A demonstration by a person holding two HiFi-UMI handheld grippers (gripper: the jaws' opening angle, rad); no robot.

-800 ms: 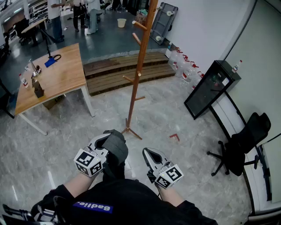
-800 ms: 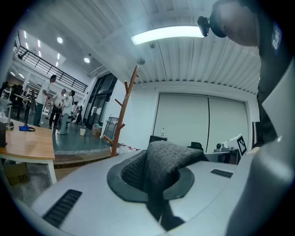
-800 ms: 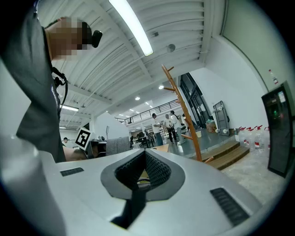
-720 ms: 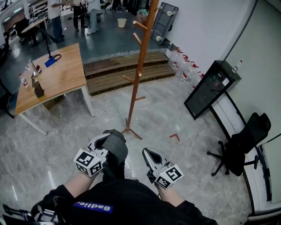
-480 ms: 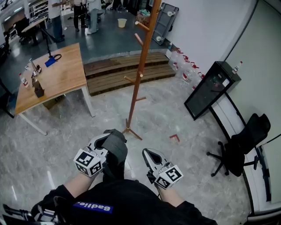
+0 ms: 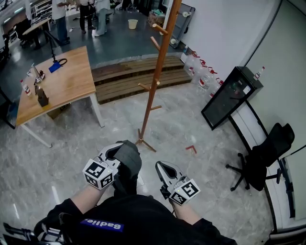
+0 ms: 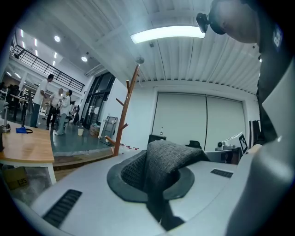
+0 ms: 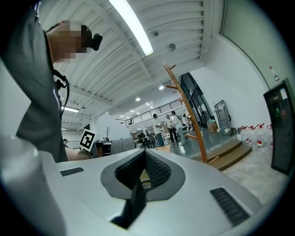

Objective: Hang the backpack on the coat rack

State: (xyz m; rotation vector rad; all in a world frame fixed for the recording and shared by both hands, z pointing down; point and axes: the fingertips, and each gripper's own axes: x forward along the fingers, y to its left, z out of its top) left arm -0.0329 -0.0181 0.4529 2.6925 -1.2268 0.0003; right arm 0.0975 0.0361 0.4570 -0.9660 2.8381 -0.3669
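Note:
The wooden coat rack (image 6: 154,81) stands on the marble floor ahead, with pegs up its pole. My left gripper (image 6: 116,149) is held level, low in the head view and short of the rack's foot. It is shut on a grey fabric part of the backpack (image 6: 128,161), which drapes over the jaws and hangs down; the rest of the bag is hidden. In the left gripper view the grey fabric (image 7: 168,156) fills the jaws and the rack (image 7: 124,115) stands beyond. My right gripper (image 6: 161,167) is beside it, shut and empty. From the right gripper (image 8: 143,171) the rack (image 8: 186,115) shows ahead.
A wooden table (image 6: 57,83) with small items stands at the left. Wooden steps (image 6: 124,79) lie behind the rack. At the right are a black cabinet (image 6: 229,95), water jugs (image 6: 203,72) and an office chair (image 6: 265,158). People (image 6: 91,14) stand far back.
My left gripper with the grey fabric has shifted slightly up and right in the head view. The rack sits a little further right in the frame. The right gripper has kept still.

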